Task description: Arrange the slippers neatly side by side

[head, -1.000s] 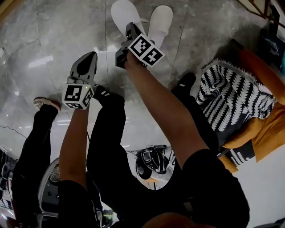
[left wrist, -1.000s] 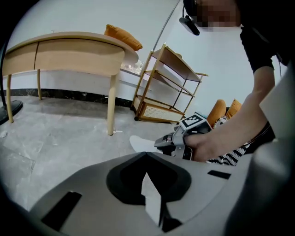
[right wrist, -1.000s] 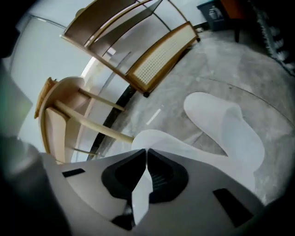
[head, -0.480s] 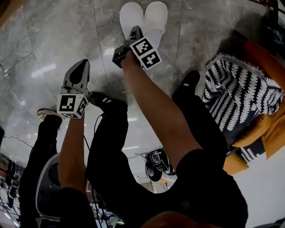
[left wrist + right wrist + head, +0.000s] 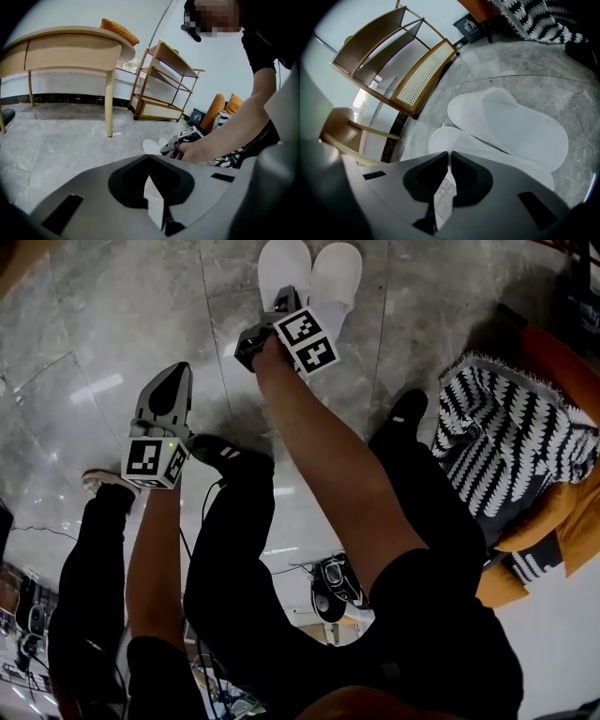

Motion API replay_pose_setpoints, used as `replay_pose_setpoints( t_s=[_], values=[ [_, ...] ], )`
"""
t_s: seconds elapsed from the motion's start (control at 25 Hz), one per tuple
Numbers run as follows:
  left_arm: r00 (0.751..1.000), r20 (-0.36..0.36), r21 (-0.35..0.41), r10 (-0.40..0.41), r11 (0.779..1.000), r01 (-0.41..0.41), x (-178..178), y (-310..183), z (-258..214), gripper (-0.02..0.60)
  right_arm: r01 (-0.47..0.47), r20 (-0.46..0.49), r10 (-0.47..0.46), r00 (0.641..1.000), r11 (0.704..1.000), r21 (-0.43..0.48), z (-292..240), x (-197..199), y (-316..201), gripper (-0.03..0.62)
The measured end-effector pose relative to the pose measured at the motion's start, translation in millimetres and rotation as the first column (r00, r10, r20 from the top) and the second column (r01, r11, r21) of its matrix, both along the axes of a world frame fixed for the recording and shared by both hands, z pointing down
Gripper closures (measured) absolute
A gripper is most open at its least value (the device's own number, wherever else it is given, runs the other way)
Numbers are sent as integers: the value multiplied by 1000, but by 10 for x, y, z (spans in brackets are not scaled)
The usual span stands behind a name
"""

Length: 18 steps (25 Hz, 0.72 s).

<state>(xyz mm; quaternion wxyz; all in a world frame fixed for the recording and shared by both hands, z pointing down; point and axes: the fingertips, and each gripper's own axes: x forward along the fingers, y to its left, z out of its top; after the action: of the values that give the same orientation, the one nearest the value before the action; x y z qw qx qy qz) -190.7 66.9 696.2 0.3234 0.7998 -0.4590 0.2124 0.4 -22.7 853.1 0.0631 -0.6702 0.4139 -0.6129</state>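
Task is in the final-placement step. 2 white slippers lie on the grey marble floor (image 5: 112, 315) at the top of the head view, toes pointing away from the person, left slipper (image 5: 283, 266) and right slipper (image 5: 337, 273) touching along their inner sides and roughly parallel. The right gripper (image 5: 284, 302) points down at the heel end of the left slipper. In the right gripper view its jaws are closed to a thin slit with white slipper material showing in it, which reads as a pinch on the thin heel rim and not a bare push. The left gripper (image 5: 174, 373) hangs over bare floor, well apart from both slippers, with its jaws together and nothing between them, so it is idle. Judgement: the pair looks almost done. The toe of the left slipper sits slightly further away than the right one's in the head view. The gripper covers the left slipper's heel, so whether the 2 heels are level cannot be told. The next move calls for a small pull of the left slipper toward the person if the heels are off. After that the right jaws need to open cleanly and lift straight off. A snagged rim on the way out would drag the slipper and break the side-by-side line. The right slipper needs no handling.
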Motion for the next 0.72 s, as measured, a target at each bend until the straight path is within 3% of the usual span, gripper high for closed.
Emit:
replay_pose_setpoints(
  t_s=[0.08,0.12,0.16,0.32,0.48,0.56,0.64,0.72],
  values=[
    [1000,4,-6,-3,1000,3,-21,14,8,568,-2,21,2,1000,1000,1,27,-8,18,545],
    [1000,6,-9,-5,1000,5,-30,18,8,568,-1,36,1,999,1000,2,35,-20,31,453],
    [1000,8,-12,-6,1000,6,-34,22,3,568,3,46,-3,999,1000,0,36,-30,51,408],
    [1000,13,-22,-8,1000,8,-16,46,-81,568,18,52,-17,999,999,-33,-61,-52,248,407],
    [999,17,-21,-27,999,28,39,24,-313,568,75,64,-72,995,996,-55,-391,-86,527,422],
    [999,14,-20,-42,999,42,112,-16,-496,568,153,45,-151,987,987,-47,-663,-34,618,482],
    [998,6,-18,-55,998,55,225,-61,-738,568,260,10,-260,966,965,-22,-1006,78,650,548],
    [998,-1,-9,-61,998,61,377,-93,-1040,568,355,-9,-355,935,935,26,-1408,221,630,559]
  ],
)
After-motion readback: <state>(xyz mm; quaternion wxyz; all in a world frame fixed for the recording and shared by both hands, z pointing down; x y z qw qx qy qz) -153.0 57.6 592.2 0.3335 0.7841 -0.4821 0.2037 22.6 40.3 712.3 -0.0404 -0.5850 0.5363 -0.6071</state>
